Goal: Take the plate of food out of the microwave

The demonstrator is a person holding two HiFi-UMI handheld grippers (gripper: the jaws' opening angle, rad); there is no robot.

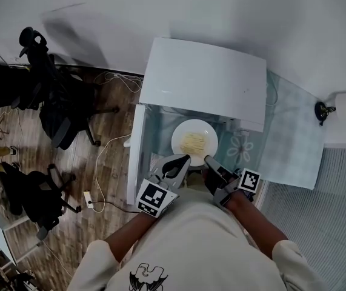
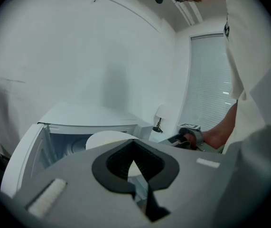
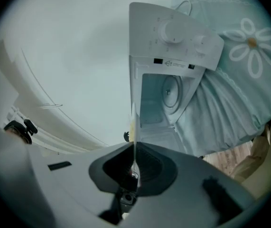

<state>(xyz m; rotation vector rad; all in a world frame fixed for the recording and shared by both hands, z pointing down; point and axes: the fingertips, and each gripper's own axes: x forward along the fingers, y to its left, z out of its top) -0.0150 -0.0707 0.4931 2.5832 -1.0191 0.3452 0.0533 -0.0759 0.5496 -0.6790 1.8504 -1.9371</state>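
Just outside open cavity of white box microwave [image 1: 203, 80]: round white plate of pale food [image 1: 194, 141], near rim clamped by right tool [image 1: 211, 161]. Left tool [image 1: 185, 160] tips together, empty, beside plate's near-left rim. Plate straight ahead of both tools; right alone carries it.

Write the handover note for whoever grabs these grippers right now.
Left claw: shut on the plate, near-left rim.
Right claw: shut on its near-right rim.
Plate with food: held between both claws outside the microwave, in front of its open cavity. The door is swung out to the left.
Done: plate is out.
Left: probably set it on the clothed table, then release both claws.
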